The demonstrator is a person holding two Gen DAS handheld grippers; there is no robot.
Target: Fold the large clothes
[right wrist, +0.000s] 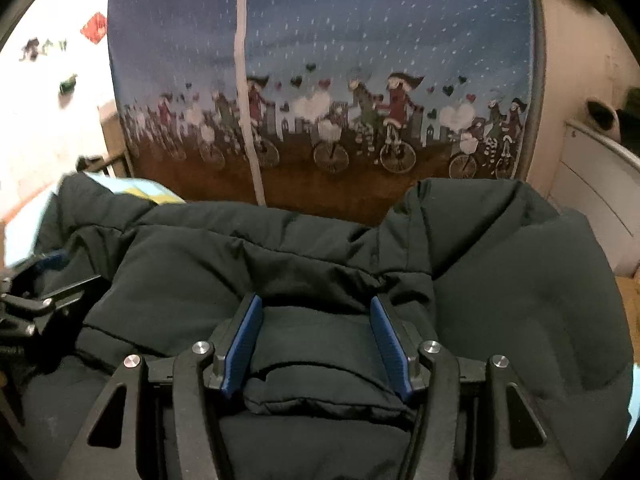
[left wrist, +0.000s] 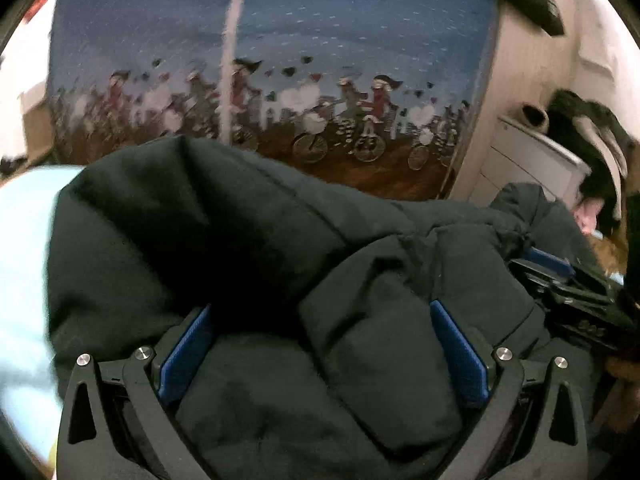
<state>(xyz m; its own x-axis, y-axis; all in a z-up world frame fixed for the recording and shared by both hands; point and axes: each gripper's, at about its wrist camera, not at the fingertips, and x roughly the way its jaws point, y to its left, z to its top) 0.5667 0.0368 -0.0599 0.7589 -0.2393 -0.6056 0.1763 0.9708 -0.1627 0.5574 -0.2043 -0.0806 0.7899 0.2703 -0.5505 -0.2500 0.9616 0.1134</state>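
Pale-blue bedding (left wrist: 20,240) shows only at the left edge, since a dark, puffy quilted jacket (left wrist: 280,240) lies heaped across the surface, filling the near ground in both wrist views. Nearest, the left gripper (left wrist: 320,316) stands with its blue pads (left wrist: 186,352) spread wide over the padding without pinching it, while the right gripper (right wrist: 316,316) has its jaws parted around a thick folded edge of the jacket, pads beside the fabric rather than squeezing it. Beyond the heap hangs a blue curtain printed with cyclists (right wrist: 320,100), and a white drawer unit (right wrist: 600,200) stands at the far right, with open wooden floor (right wrist: 630,304) before it.
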